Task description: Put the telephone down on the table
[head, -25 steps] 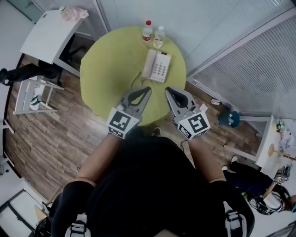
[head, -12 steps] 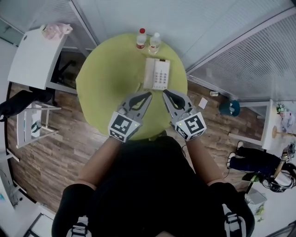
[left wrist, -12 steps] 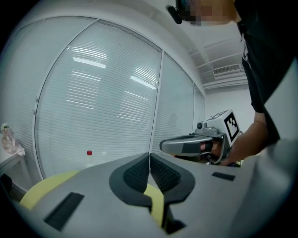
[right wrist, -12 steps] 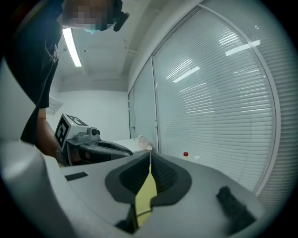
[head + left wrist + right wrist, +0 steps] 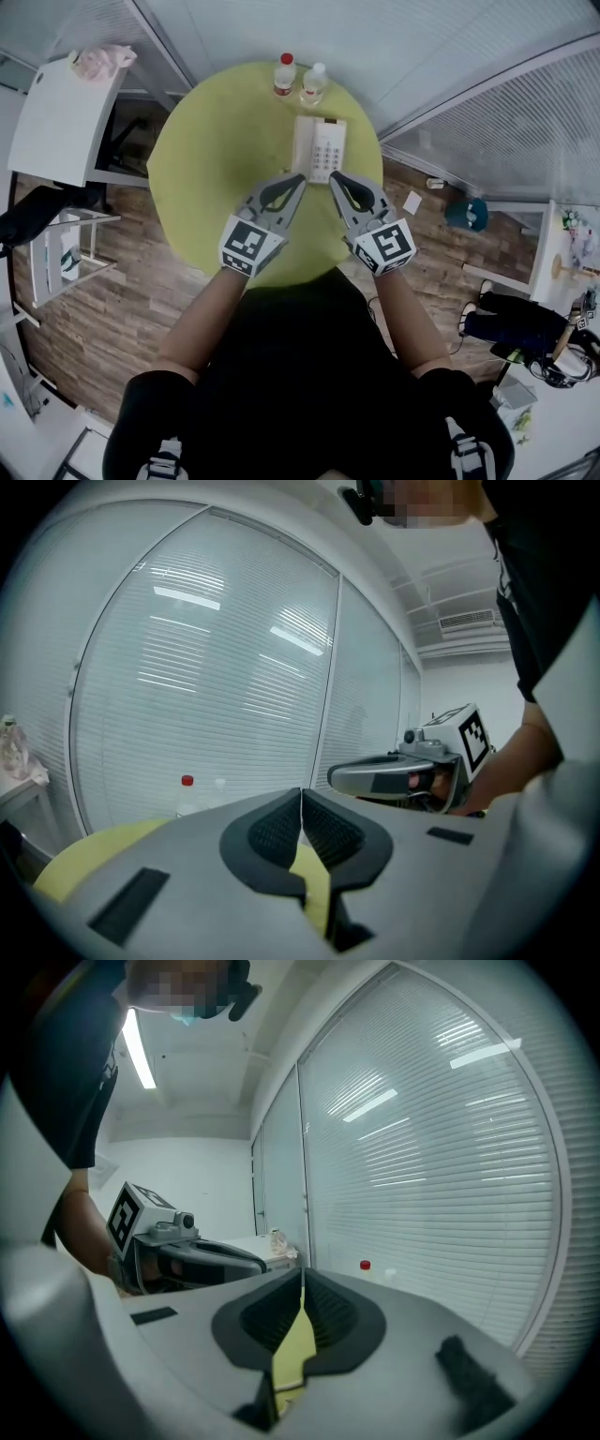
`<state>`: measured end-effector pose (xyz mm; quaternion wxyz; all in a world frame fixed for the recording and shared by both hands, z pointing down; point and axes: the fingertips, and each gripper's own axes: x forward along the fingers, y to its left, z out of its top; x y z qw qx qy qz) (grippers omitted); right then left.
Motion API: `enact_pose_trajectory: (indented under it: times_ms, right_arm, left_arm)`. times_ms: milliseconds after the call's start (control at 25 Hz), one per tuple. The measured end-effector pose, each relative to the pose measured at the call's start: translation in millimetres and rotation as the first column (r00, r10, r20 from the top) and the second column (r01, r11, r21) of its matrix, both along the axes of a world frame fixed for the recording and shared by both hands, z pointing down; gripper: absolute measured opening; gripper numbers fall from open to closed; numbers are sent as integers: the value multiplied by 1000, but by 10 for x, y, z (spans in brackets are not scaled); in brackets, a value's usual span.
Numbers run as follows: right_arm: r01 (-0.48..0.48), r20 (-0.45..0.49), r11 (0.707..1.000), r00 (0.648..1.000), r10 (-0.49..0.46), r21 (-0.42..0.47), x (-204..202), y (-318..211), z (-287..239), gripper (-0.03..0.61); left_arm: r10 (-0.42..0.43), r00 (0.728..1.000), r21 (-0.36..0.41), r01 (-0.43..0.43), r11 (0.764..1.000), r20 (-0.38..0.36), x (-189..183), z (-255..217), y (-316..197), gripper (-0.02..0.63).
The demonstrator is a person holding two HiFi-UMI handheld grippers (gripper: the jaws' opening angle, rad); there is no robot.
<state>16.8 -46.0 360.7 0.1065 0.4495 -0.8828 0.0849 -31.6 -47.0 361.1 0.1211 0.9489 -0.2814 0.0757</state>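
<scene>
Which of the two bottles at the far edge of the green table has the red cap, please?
The left-hand bottle in the head view has the red cap; its neighbour on the right has a pale cap.

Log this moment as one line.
white push-button telephone: resting on round yellow-green table | left tongs: shut, empty | right tongs: shut, empty

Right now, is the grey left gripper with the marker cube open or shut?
Shut: the left gripper's ribbed black pads meet, nothing between them.
</scene>
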Motion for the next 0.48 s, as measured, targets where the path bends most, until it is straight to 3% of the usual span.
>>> enact_pose_trajectory:
  times_ms: [480]
  right_arm:
    - [70, 29, 997, 997, -69, -29, 179, -546, 486, 20]
  left_arm:
    - [-105, 993, -49, 107, 993, 48, 290, 522, -575, 14]
